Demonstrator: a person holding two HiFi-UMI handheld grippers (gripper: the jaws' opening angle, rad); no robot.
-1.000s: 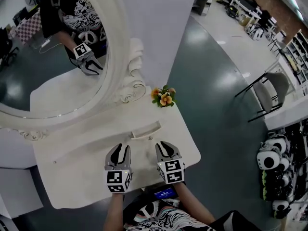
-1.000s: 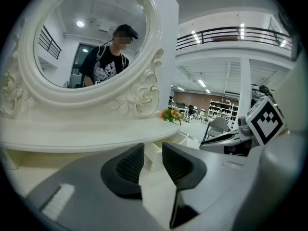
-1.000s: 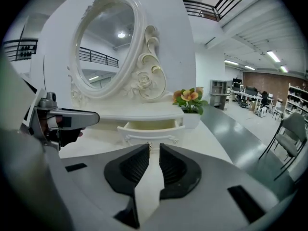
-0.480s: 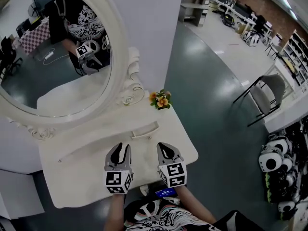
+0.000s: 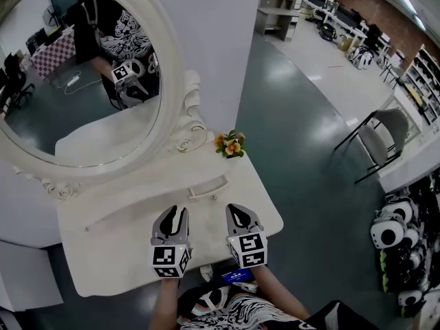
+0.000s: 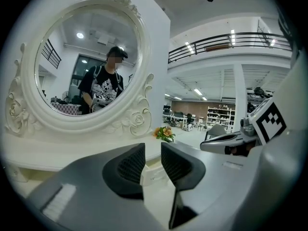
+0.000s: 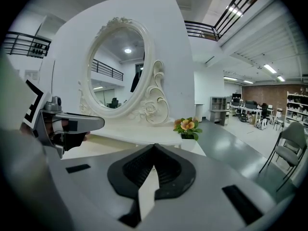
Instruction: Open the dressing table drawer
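The white dressing table (image 5: 117, 253) carries a shallow drawer with a curved white handle (image 5: 207, 186), closed, just under the oval mirror. My left gripper (image 5: 172, 217) hovers over the tabletop a little short of the handle. Its jaws are apart and closing, with nothing between them. In the left gripper view (image 6: 152, 150) the drawer handle (image 6: 153, 171) shows through the gap. My right gripper (image 5: 238, 215) hangs beside it on the right, shut and empty (image 7: 154, 148). Neither gripper touches the drawer.
A small pot of orange flowers (image 5: 230, 144) stands at the table's back right corner. The ornate mirror (image 5: 75, 81) reflects the person and a gripper. A grey chair (image 5: 388, 133) and panda toys (image 5: 395, 232) are off to the right on the floor.
Both grippers have lifted slightly above the tabletop. The right gripper's jaws have come together. The left jaws have narrowed a little.
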